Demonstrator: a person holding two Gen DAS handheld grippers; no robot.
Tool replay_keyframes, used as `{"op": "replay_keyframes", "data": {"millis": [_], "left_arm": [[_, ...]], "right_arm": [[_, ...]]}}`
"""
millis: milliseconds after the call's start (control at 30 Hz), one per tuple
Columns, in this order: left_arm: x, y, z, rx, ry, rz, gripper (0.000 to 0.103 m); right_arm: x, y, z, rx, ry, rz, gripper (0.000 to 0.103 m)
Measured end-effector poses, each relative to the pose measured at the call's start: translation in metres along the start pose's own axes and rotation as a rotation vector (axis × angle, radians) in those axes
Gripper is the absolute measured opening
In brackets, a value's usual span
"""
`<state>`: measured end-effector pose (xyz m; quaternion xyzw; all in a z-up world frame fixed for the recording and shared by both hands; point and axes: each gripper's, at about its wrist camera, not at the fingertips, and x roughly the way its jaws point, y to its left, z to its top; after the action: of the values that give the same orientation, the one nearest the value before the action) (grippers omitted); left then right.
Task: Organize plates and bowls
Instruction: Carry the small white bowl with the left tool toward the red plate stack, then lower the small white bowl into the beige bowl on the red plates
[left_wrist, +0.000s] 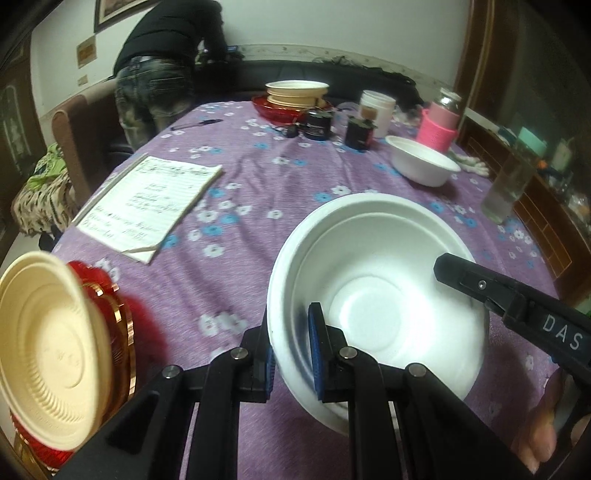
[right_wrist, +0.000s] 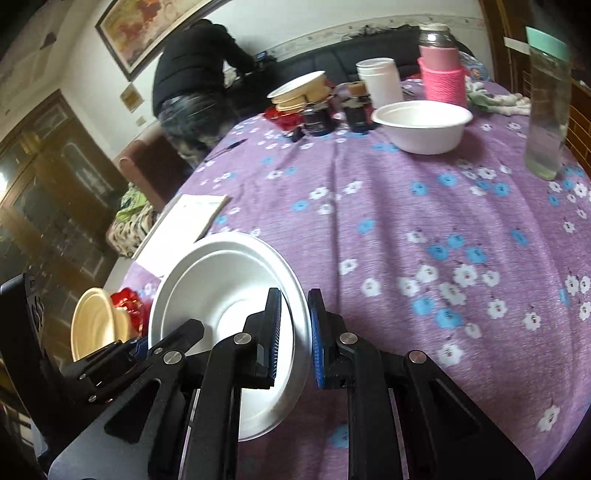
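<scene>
white wall (right_wrist: 332, 14); framed painting (right_wrist: 140, 29); wooden cabinet (right_wrist: 48, 177); black sofa (left_wrist: 351, 74)

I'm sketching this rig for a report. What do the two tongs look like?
Both tongs, left and right, are matte black linkage arms with silver rivets and ribbed blue pads on flat fingers. One body carries white letters "DAS".

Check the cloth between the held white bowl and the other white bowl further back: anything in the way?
Nothing visible. Both tools, left and right, pinch the near white bowl by its rim. Only bare purple tablecloth lies before the far white bowl; the clear bottle stands off right.
</scene>
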<state>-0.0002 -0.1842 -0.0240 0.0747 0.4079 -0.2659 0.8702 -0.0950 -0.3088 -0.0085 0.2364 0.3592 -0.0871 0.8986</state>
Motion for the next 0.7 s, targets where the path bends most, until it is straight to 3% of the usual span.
{"op": "replay_keyframes", "data": {"millis": [700], "left_arm": [[-0.047,0.059,-0.026,-0.103,-0.046,0.079,0.015]], "right_arm": [[-0.003,0.075,-0.019,-0.12,0.016,0.095,0.014]]}}
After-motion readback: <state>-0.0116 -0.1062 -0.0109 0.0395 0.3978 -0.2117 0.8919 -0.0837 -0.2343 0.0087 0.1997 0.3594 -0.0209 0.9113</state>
